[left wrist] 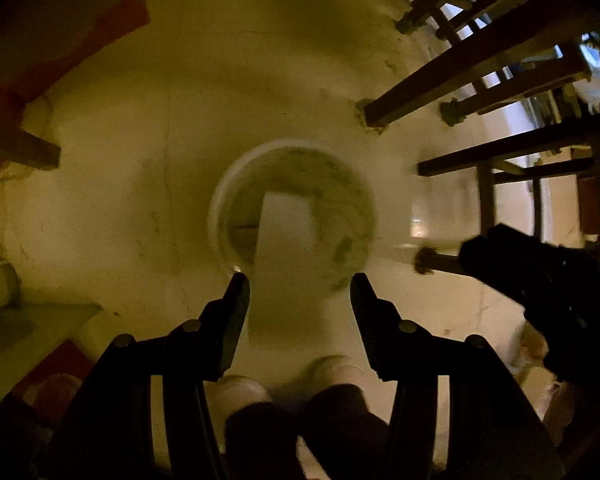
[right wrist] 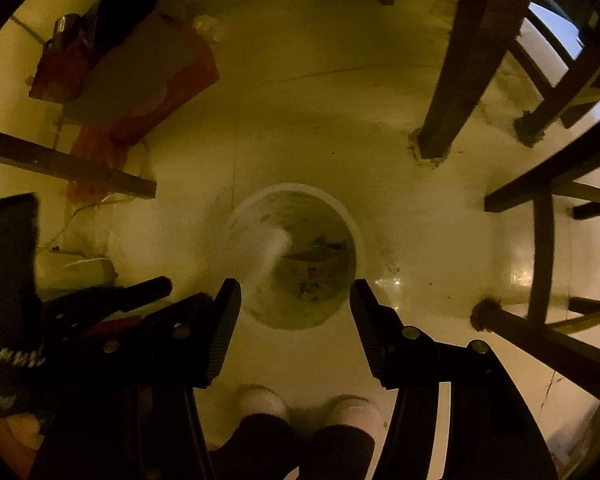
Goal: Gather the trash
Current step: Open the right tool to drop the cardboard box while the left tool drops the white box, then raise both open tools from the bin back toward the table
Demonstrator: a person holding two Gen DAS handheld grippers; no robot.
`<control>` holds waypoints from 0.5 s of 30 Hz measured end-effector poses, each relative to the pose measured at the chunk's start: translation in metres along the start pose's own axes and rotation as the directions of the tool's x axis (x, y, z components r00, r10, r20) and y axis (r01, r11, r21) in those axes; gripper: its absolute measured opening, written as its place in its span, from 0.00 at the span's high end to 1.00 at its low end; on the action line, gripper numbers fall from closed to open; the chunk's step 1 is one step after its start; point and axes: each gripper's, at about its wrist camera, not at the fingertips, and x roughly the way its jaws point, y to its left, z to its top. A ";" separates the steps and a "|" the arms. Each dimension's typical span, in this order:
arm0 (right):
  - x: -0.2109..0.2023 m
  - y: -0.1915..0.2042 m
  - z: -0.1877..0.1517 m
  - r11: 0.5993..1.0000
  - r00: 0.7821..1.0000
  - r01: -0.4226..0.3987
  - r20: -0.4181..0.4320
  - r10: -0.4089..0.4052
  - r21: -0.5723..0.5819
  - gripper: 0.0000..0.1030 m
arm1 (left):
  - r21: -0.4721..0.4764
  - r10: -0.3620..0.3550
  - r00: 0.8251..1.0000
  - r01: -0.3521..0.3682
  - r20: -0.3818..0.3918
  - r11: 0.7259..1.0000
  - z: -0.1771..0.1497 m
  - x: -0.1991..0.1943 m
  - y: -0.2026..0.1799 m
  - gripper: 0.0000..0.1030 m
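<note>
Readable text: none, the light is dim and the view blurred.
Bin [left wrist: 220, 200]: no label legible on its rim or wall.
Scraps inside the bin [right wrist: 312, 256]: marks too smeared to read.

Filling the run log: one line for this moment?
bin: upright on floor, white piece falling in | left gripper: open, empty | right gripper: open, empty, above bin

Both black two-finger grippers, left gripper [left wrist: 298, 280] and right gripper [right wrist: 296, 286], point steeply downward, jaws apart and empty.
</note>
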 end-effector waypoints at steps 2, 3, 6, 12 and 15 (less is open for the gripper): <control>-0.010 0.000 -0.001 1.000 1.000 0.002 0.003 -0.002 0.000 0.49 | -0.017 -0.035 0.999 0.035 0.002 0.999 0.000 -0.010 0.000 0.50; -0.016 0.001 -0.001 1.000 1.000 0.003 0.004 -0.003 -0.003 0.49 | -0.021 -0.037 0.999 0.038 0.010 0.999 0.000 -0.017 -0.001 0.50; -0.039 0.010 -0.001 1.000 1.000 0.015 0.018 -0.015 -0.014 0.49 | -0.020 -0.018 0.999 0.018 0.041 1.000 -0.001 -0.046 -0.007 0.50; -0.093 0.030 0.003 0.999 0.998 0.036 0.054 -0.034 -0.040 0.49 | -0.033 -0.004 0.993 0.008 0.116 0.999 -0.010 -0.129 -0.019 0.50; -0.134 0.044 0.006 0.998 0.996 0.036 0.079 -0.033 -0.042 0.49 | -0.028 0.005 0.986 -0.001 0.165 1.000 -0.015 -0.181 -0.029 0.50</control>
